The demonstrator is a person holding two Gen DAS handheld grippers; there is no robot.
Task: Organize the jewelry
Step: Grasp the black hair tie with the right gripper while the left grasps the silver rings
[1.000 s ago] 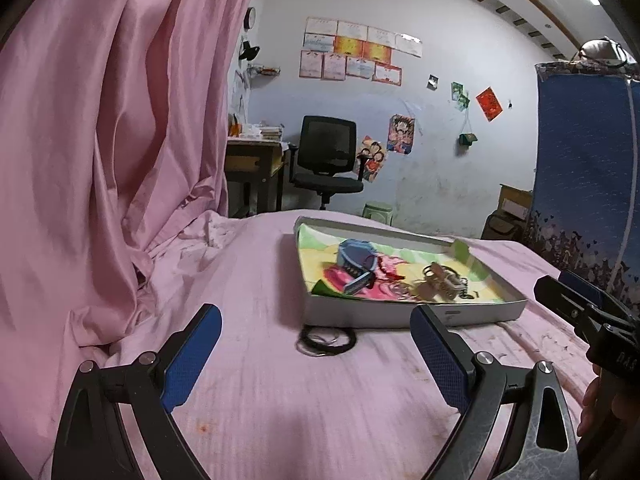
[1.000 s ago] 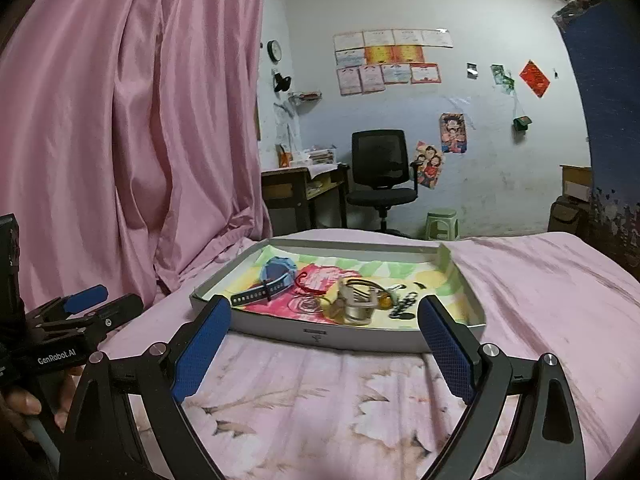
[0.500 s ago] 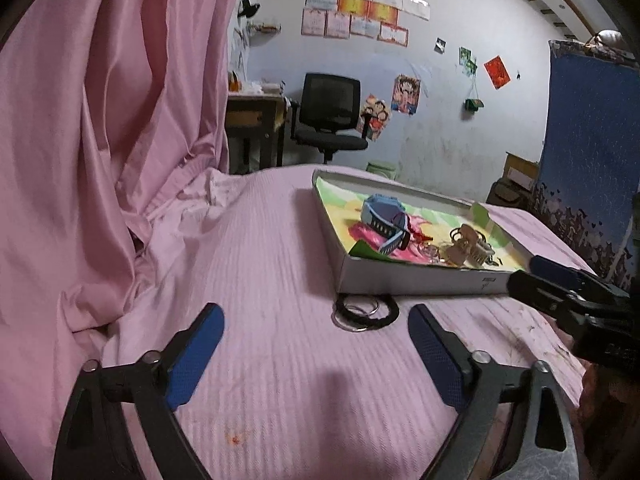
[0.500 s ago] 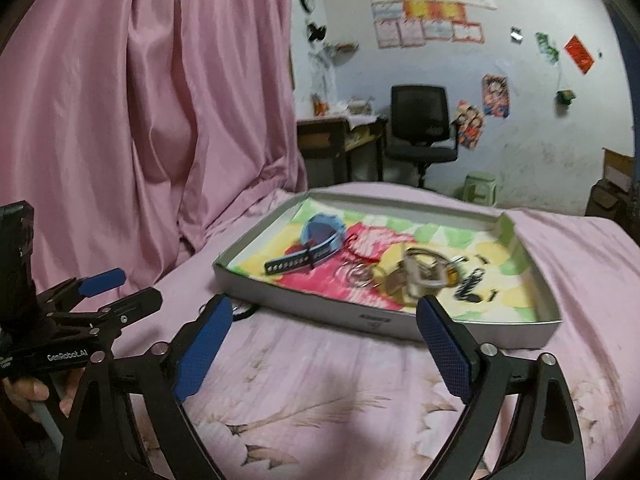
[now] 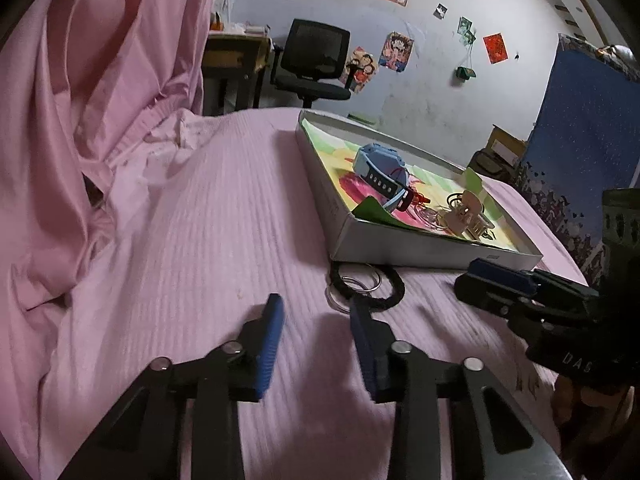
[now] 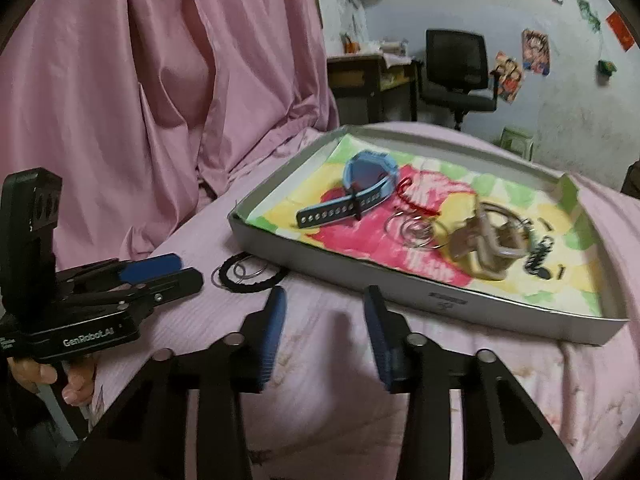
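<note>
A shallow grey box (image 5: 420,246) (image 6: 328,254) lined with colourful paper lies on the pink bed. In it are a blue watch (image 5: 378,170) (image 6: 360,184), metal rings (image 6: 416,230), a beige hair claw (image 5: 466,216) (image 6: 486,240) and a small black chain (image 6: 538,254). A black hair tie with silver rings (image 5: 366,282) (image 6: 248,272) lies on the sheet just outside the box. My left gripper (image 5: 316,310) (image 6: 182,268) is partly open and empty, its tips just short of the hair tie. My right gripper (image 6: 324,300) (image 5: 472,276) is partly open and empty, near the box's front wall.
A pink curtain (image 5: 80,80) (image 6: 160,80) hangs along the left of the bed. A desk (image 5: 234,60) and black office chair (image 5: 316,62) (image 6: 458,70) stand beyond, against a white wall with posters. A blue panel (image 5: 580,128) stands at the right.
Both grippers have narrowed from wide open to partly open and have tilted down, closer to the bed. The left one has come up close to the hair tie.
</note>
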